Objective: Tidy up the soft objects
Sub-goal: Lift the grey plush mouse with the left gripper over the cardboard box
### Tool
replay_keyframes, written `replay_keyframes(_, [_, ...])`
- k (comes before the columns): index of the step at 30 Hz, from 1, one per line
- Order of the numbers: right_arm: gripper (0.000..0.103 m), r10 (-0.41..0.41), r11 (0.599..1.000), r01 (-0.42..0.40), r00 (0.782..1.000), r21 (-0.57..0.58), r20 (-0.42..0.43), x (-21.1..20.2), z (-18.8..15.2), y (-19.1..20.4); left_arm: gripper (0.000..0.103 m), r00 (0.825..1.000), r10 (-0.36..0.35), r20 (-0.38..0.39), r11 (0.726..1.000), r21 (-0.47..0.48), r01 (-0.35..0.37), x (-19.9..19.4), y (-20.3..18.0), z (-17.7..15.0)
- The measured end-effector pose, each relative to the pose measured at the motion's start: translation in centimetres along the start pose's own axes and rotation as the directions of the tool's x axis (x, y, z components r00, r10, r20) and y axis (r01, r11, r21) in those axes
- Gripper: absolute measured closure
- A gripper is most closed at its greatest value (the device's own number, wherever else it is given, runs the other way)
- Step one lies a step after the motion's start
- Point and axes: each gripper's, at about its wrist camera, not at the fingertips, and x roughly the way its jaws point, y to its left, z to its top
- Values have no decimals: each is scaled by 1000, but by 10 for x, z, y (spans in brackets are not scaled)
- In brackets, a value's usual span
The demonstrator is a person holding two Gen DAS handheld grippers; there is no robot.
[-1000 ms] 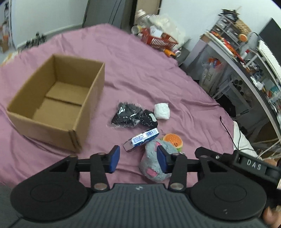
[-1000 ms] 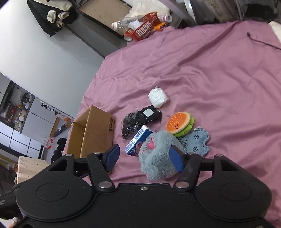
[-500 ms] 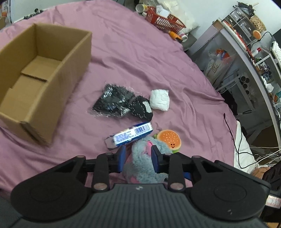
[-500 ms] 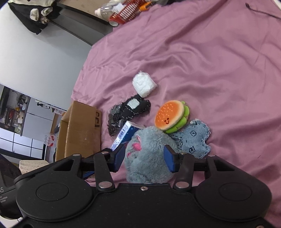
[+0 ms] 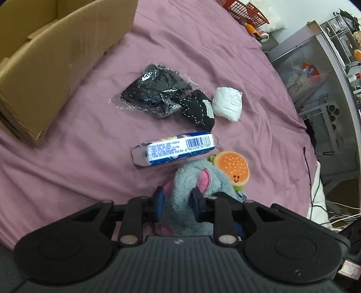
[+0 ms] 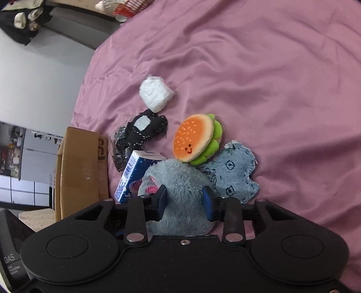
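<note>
A grey plush toy with pink ears (image 5: 191, 180) (image 6: 180, 180) lies on the purple bedsheet (image 5: 203, 56). My left gripper (image 5: 177, 202) is shut on one side of it. My right gripper (image 6: 183, 201) is shut on its other side. A burger plush (image 5: 232, 166) (image 6: 194, 137) leans against it. A blue fabric piece (image 6: 232, 171) lies beside it. A blue tissue pack (image 5: 173, 148), a black plush (image 5: 198, 108), a black bagged item (image 5: 153, 90) and a white bundle (image 5: 227, 103) lie beyond. An open cardboard box (image 5: 56, 60) stands at the left.
A red basket (image 5: 246, 11) with clutter sits at the bed's far edge. A desk with shelves (image 5: 327, 56) stands to the right. A black cable (image 5: 309, 169) runs over the bed's right edge.
Both grippers moved forward and down onto the grey plush toy and closed on it from opposite sides. The box has slid toward the left of the left wrist view.
</note>
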Motion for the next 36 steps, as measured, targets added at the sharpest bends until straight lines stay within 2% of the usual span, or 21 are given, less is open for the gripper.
replay_keyframes(8, [76,58,998,-56,997,-36,43,-17,-6,6,81,998,3,62,999,49,-6,-22,-11,-6])
replay_keyframes(14, [77,111,990,-102,990,-98,92,-43,-12,23,81,996,-11,93,998,62,5,-52,-13,-7])
replay_keyframes(17, [77,148,986,-140,984,-87,98,-51,-12,32,81,992,-23,122,997,80,14,-71,-17,-6])
replay_keyframes(24, [77,182,980,-168,975,-108,126,-64,-17,62,81,984,-28,173,996,91,12,-107,-18,2])
replay_keyframes(36, [77,245,961,-218,957,-171,154,-70,-29,124,81,966,-40,256,997,74,22,-168,6,21])
